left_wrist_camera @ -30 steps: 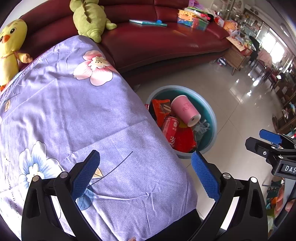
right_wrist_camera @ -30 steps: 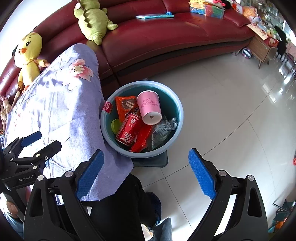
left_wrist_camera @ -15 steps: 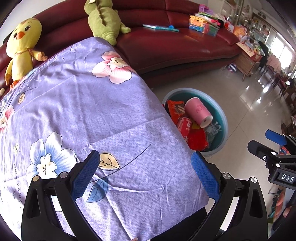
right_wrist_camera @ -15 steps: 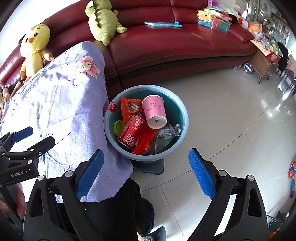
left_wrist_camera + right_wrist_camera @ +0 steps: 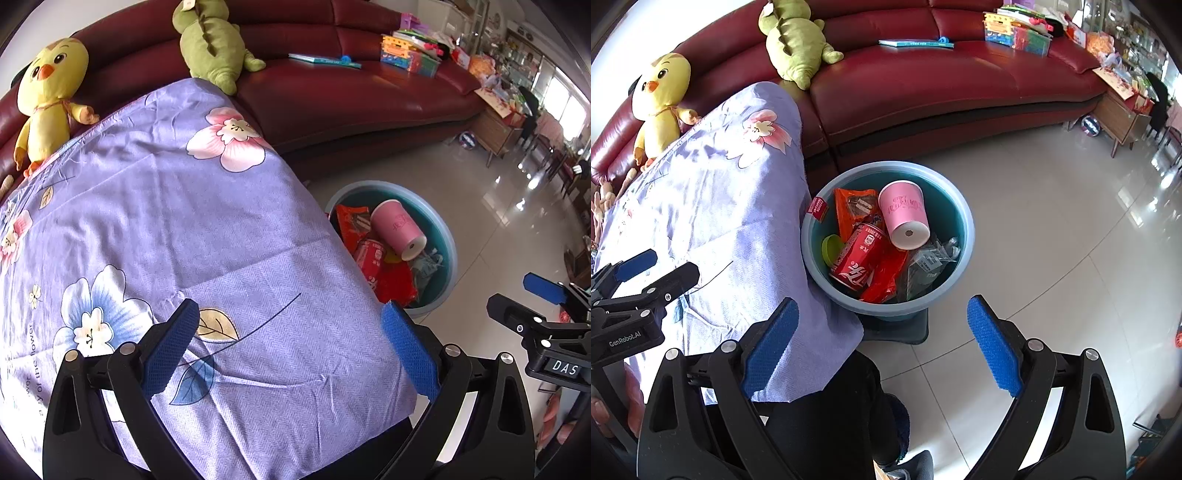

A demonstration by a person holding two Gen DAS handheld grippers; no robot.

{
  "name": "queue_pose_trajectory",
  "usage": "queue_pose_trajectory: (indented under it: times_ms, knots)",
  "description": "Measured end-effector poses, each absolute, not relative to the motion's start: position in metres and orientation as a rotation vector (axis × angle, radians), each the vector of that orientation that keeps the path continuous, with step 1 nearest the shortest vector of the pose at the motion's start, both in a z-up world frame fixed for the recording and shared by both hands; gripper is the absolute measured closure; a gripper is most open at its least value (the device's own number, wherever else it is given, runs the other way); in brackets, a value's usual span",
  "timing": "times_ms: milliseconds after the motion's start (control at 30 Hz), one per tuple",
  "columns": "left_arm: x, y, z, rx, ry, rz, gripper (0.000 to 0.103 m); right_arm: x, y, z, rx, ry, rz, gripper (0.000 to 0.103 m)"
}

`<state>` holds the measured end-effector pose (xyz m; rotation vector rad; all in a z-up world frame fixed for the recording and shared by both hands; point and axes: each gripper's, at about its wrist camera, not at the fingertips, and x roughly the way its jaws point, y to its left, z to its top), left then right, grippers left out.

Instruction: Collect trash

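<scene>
Down on the tiled floor, the round blue plastic basin point(image 5: 964, 229) holds a red soda can point(image 5: 858, 260) and pink paper cup point(image 5: 905, 214); both the left gripper point(image 5: 291, 347) and right gripper point(image 5: 882, 343) hover wide open, jaws empty, beside the lilac floral tablecloth point(image 5: 166, 229).

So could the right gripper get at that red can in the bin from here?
Probably yes: the right gripper is open above the bin, and the red can lies on top, uncovered.

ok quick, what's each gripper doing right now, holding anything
Left gripper: open, holding nothing, over the purple floral cloth.
Right gripper: open, holding nothing, in front of the blue trash basin.
</scene>
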<state>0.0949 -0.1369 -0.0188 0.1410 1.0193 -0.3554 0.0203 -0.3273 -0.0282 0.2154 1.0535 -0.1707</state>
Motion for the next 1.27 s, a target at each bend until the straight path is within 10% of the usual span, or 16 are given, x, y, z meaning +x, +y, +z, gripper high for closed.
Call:
queue_pose_trajectory:
  times_ms: [1267]
  knots:
    - [0.098,-0.133,-0.031,0.186,1.032,-0.288,0.004,0.024,-0.331,-0.043,0.201,1.080,-0.212,0.014]
